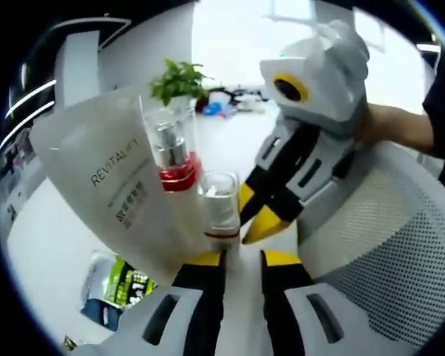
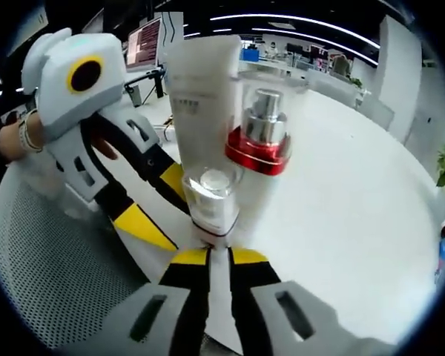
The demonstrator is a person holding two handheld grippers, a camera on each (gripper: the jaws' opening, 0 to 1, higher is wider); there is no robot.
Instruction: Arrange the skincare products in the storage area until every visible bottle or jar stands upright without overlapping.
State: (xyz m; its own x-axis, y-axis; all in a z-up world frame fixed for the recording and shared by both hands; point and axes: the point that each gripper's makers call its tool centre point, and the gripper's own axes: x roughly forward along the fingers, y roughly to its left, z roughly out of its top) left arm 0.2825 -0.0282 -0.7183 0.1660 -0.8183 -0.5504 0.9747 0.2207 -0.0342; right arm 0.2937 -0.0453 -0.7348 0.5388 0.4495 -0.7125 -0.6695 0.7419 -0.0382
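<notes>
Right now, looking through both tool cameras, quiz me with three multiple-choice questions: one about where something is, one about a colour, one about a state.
1. In the left gripper view, the right tool's yellow tips sit next to:
A. the potted plant
B. the small bottle
C. the chair mesh

2. The collar on the pump bottle is:
A. red
B. blue
C. green

3. The silver pump on that bottle is:
A. bare
B. snapped off
C. under a clear cap

Answers:
1 B, the tips reach in from the right, beside the small bottle.
2 A, both views show a red ring below the pump.
3 C, a see-through cover surrounds the pump head.
</notes>
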